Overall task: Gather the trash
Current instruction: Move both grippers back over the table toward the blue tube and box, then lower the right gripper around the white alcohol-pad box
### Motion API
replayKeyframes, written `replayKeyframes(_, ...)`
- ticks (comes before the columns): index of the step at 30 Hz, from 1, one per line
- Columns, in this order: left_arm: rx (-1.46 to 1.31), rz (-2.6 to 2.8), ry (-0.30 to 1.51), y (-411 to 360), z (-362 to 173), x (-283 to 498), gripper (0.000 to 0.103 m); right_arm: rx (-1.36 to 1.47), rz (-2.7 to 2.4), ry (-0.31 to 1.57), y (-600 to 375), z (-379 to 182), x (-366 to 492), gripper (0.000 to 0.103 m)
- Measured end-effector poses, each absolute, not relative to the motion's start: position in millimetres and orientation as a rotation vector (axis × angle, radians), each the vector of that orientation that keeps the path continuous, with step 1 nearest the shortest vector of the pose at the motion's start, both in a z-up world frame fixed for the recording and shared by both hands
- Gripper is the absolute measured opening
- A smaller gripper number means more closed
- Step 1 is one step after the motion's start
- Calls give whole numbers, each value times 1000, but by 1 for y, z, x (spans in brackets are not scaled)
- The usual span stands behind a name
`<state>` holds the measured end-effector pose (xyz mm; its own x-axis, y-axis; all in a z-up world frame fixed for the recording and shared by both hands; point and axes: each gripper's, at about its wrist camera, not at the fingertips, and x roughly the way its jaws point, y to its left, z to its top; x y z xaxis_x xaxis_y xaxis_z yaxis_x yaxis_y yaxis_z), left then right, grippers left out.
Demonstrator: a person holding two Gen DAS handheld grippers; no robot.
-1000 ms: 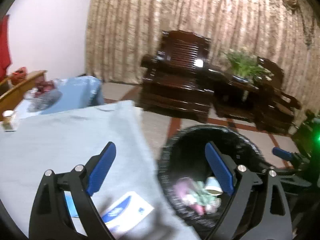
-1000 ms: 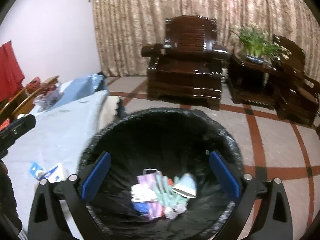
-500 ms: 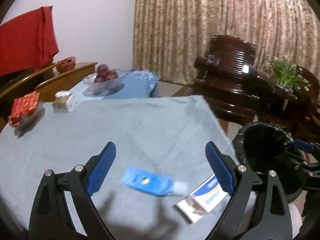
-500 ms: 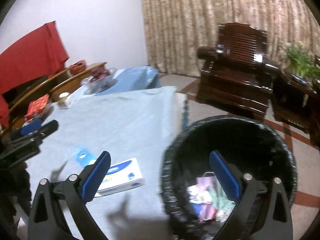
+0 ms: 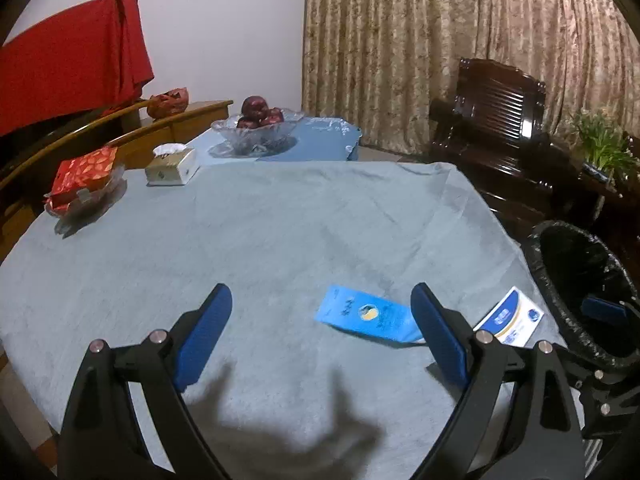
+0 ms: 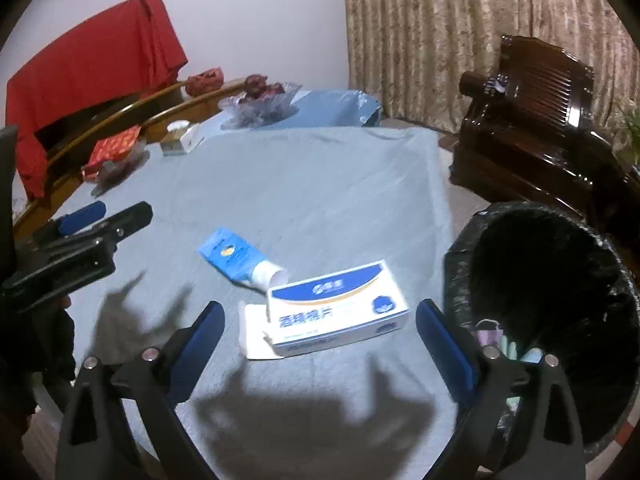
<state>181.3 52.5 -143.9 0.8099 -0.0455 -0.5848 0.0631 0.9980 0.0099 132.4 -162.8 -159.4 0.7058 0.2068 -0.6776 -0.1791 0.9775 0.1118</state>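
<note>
A blue tube with a white cap point(image 5: 368, 317) point(image 6: 240, 258) lies on the grey-blue tablecloth point(image 5: 260, 240). Beside it lies a white and blue carton point(image 6: 336, 314) point(image 5: 510, 318) with an open flap. A black-lined trash bin point(image 6: 544, 280) point(image 5: 580, 280) stands at the table's right edge with several items inside. My left gripper point(image 5: 320, 328) is open and empty, above the cloth just left of the tube. My right gripper point(image 6: 320, 340) is open and empty, the carton between its fingers. The left gripper also shows in the right wrist view point(image 6: 80, 232).
At the table's far side are a tissue box point(image 5: 172, 166), a red packet on a glass dish point(image 5: 84, 176) and a glass bowl of dark fruit point(image 5: 258, 128). Dark wooden armchairs point(image 5: 500, 128) and a plant point(image 5: 604, 148) stand right of the table.
Both grippers have swung left from over the bin to over the table. The tube and carton now lie in front of them. Both stay open.
</note>
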Motion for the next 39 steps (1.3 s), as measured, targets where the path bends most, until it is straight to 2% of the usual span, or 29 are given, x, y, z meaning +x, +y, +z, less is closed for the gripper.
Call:
replayKeyframes(18, 25, -41, 684, 66, -178, 192, 88, 19, 189, 867, -148, -205, 158, 92)
replayKeyframes(33, -1, -18, 716, 80, -192, 206, 88, -9, 194, 849, -150, -207, 222, 92)
replayKeyframes(39, -2, -22, 722, 78, -195, 210, 88, 8, 193, 838, -152, -201, 222, 92)
